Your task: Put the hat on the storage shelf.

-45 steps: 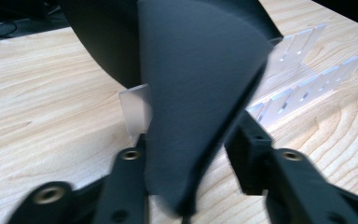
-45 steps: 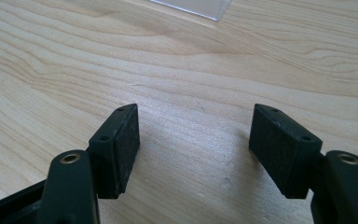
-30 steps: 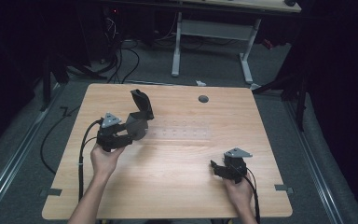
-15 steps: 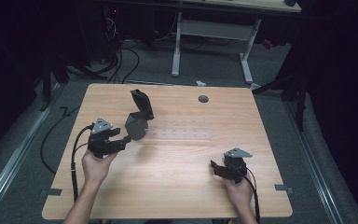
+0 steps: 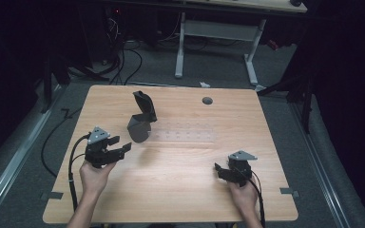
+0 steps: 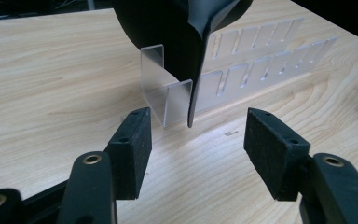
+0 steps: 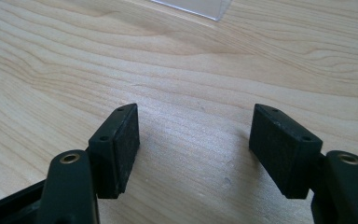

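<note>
Resting near the left edge of the wooden desk [image 5: 180, 190], the left gripper [image 5: 119, 148] is held in the person's left hand [image 5: 92, 175], its jaws spread apart with nothing between them. They point toward a black scoop-shaped object [image 5: 141, 116] standing just beyond, near but not touching. In the left gripper view the jaws open on either side of that black object [image 6: 177, 37], whose lower edge comes down against a clear plastic rack [image 6: 242, 77] lying flat on the desk. The rack carries rows of slots, and an upright clear end piece stands beside the black object's edge. From the high view the rack [image 5: 183, 136] shows as a faint pale strip running rightward from the black object across the middle of the desk.

The right gripper [image 5: 221, 170] sits toward the desk's right front, held in the right hand [image 5: 242, 192], well apart from the rack and the black object. Its jaws are also apart, with bare wood grain between them in the right gripper view [image 7: 196, 144]; a corner of clear plastic [image 7: 191, 7] lies at that view's top edge.

A small dark round spot [image 5: 207, 100] sits near the desk's far edge. Cables [image 5: 73, 161] trail from the left gripper off the desk's near side. Beyond the desk, a second table's white legs [image 5: 180, 47] stand on the grey floor.
</note>
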The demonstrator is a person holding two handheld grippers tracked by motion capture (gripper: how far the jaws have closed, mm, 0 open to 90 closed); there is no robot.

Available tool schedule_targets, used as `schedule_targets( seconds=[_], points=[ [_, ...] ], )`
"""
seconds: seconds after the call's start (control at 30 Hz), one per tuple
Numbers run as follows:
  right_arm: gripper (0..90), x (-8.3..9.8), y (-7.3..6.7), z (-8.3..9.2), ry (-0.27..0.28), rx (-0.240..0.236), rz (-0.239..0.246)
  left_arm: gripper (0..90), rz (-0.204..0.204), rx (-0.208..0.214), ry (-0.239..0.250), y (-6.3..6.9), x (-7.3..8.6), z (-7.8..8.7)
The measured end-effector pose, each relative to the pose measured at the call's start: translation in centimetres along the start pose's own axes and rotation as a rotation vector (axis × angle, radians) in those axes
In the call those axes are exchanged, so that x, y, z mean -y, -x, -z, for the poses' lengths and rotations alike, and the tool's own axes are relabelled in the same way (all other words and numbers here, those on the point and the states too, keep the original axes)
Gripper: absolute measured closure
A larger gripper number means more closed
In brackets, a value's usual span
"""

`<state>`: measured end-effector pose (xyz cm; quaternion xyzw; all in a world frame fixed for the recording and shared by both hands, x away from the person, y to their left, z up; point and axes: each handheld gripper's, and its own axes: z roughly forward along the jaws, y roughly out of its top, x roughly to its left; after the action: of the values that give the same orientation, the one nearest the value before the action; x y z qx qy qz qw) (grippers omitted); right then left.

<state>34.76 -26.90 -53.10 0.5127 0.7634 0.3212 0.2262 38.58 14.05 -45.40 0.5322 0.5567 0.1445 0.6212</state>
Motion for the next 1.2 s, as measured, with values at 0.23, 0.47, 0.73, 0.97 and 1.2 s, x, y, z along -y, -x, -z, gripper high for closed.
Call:
schedule_targets(
  seconds=[0.23,0.47,0.73,0.97,1.2],
  points=[
    [33.6,0.0,0.0,0.0,0.000,0.000,0.000,41.6,0.009,0.001,-0.002,-0.1,0.6,0.3],
    [33.6,0.0,0.0,0.0,0.000,0.000,0.001,41.5,0.016,0.002,-0.014,-0.2,1.5,0.5],
    [33.6,0.0,0.0,0.0,0.000,0.000,0.002,41.3,0.027,0.000,-0.022,-0.4,2.3,0.8],
    [33.5,0.0,0.0,0.0,0.000,0.000,0.002,40.3,0.029,-0.004,-0.046,-0.6,3.4,0.6],
    [33.5,0.0,0.0,0.0,0.000,0.000,0.001,40.5,0.013,-0.007,-0.076,-0.5,4.4,0.3]
  ],
)
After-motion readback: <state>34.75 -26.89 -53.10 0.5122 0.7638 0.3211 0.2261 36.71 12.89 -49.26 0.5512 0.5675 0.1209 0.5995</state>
